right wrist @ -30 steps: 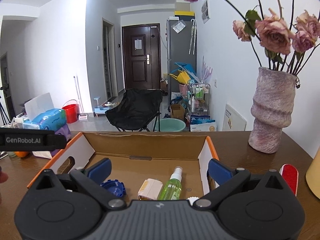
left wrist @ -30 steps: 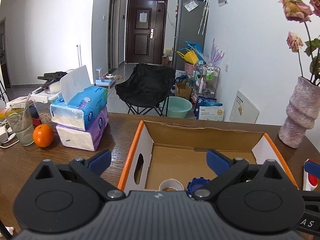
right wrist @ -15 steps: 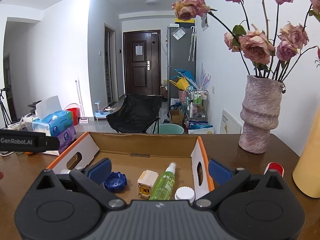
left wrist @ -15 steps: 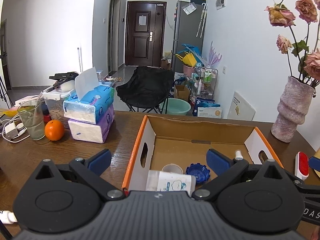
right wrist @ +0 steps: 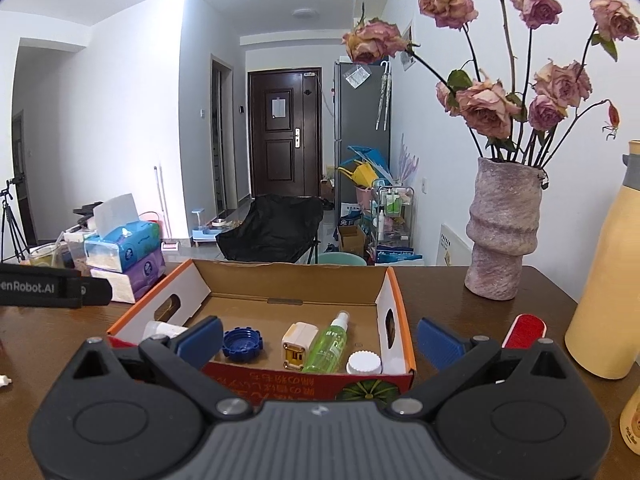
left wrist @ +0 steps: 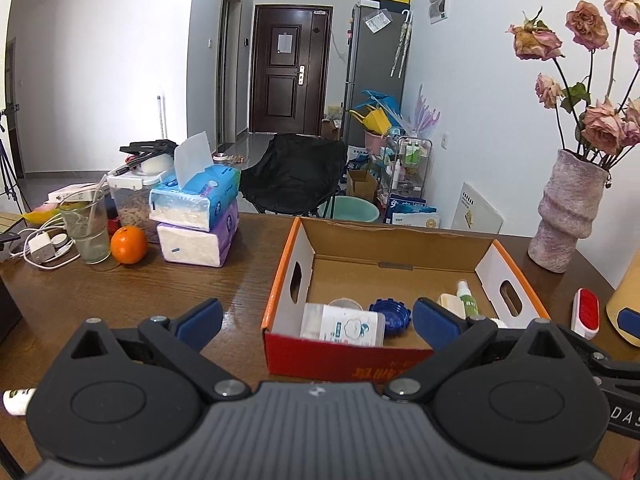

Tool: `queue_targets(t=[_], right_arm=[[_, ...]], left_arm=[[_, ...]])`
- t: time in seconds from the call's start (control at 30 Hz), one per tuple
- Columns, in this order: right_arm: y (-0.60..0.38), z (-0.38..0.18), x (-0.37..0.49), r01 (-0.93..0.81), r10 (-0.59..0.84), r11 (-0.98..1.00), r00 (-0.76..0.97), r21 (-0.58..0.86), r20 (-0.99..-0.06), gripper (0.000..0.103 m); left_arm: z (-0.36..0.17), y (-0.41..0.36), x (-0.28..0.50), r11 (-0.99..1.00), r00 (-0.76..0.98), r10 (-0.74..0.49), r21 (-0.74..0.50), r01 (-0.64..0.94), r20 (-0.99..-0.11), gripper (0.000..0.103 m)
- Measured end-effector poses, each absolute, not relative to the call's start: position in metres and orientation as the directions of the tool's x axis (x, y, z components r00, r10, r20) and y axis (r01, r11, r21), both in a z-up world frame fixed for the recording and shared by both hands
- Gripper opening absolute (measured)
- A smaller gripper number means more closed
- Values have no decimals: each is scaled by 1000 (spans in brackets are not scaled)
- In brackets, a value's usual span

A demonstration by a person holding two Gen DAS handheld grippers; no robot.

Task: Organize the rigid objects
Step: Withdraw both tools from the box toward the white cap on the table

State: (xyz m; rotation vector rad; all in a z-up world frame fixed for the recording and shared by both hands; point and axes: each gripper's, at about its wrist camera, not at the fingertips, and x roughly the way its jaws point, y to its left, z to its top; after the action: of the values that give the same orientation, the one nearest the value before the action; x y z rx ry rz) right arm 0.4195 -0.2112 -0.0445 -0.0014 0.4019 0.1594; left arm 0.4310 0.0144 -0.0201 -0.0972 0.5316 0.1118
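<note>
Both tools are empty with their jaws spread wide: the left tool [left wrist: 316, 314] sits low in front of the box [left wrist: 285, 276], and the right tool [right wrist: 320, 330] faces the same box from a little further right. The box stands on the table [left wrist: 120, 292] just ahead of both tools, and in it I count one white jar [left wrist: 342, 325] lying on its side at the near left corner, one blue cap [right wrist: 243, 343], one small cream charger [right wrist: 296, 344], one green spray bottle [right wrist: 330, 345] and one white lid [right wrist: 363, 363] at the near right corner; a pale round rim [left wrist: 345, 303] behind the jar may be a sixth piece, but I cannot tell what it is. Outside the box, just right of the right tool, lies one red brush [right wrist: 524, 330], the likeliest thing left to pack. To do that well, I would swing the right tool over it, line the jaws across its narrow width, close on the middle so it stays level, then lift clear of the box wall before lowering it into the bare floor at the back. The one tall yellow flask [right wrist: 608, 280] and one vase [right wrist: 504, 236] stand close by on the right, so the sweep should be kept low and short to avoid tipping them.
</note>
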Motion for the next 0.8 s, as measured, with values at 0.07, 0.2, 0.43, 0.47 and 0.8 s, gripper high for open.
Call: queue_targets(t=[0.07, 0.2, 0.43, 0.47, 0.8], right_arm=[[-212, -45, 411, -156, 157, 987, 908, 35, -388, 103], [-215, -45, 396, -154, 157, 987, 909, 38, -387, 103], [-222, -46, 367, -146, 149, 989, 910, 38, -387, 103], [-223, -47, 363, -143, 146, 989, 910, 35, -389, 103], [-246, -58, 326, -94, 98, 995, 907, 30, -410, 103]], left_arm=[[-19, 15, 423, 989, 856, 82, -64, -133, -510, 103], [-17, 14, 405, 991, 858, 79, -57, -125, -507, 103], [-16, 11, 375, 993, 861, 63, -53, -103, -504, 103], [-16, 11, 371, 994, 862, 61, -52, -100, -503, 103], [-24, 12, 333, 995, 860, 55, -46, -91, -506, 103]])
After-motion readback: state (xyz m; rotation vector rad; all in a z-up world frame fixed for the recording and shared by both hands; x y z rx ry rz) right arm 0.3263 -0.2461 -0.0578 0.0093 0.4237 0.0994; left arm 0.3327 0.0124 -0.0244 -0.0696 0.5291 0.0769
